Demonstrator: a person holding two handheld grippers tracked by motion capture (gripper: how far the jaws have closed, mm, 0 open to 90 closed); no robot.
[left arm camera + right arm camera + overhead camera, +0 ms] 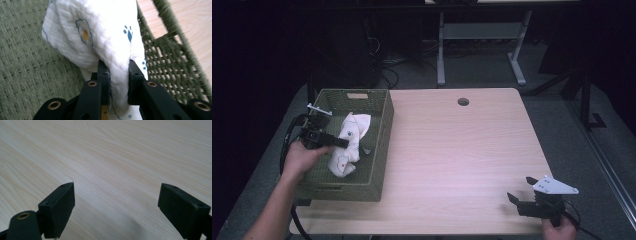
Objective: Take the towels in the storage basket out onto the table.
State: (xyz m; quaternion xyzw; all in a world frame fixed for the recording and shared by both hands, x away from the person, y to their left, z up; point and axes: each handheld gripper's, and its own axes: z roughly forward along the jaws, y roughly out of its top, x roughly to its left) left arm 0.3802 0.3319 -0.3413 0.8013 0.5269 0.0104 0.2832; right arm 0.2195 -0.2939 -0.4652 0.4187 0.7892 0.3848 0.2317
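Left tongs (117,72) were clamped on a fold of the white quilted cloth with flower and paw prints (100,37), pinched near its upper end so the rest hung down inside the olive-green woven basket (382,145). Cloth sat in the basket at the worktop's (462,150) left edge (likely mid-lift out). Right tongs (116,205) stood wide, empty, parked low over bare wood at the near right, probably waiting to take a corner.

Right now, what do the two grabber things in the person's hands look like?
Both are black. The left gripper has a black cable looping behind it and a small pale bar on top. The right gripper carries a grey three-cornered plate. Up close, their fingers are blocky black pads with brass-coloured rivets. The forearms are bare, with no sleeves.
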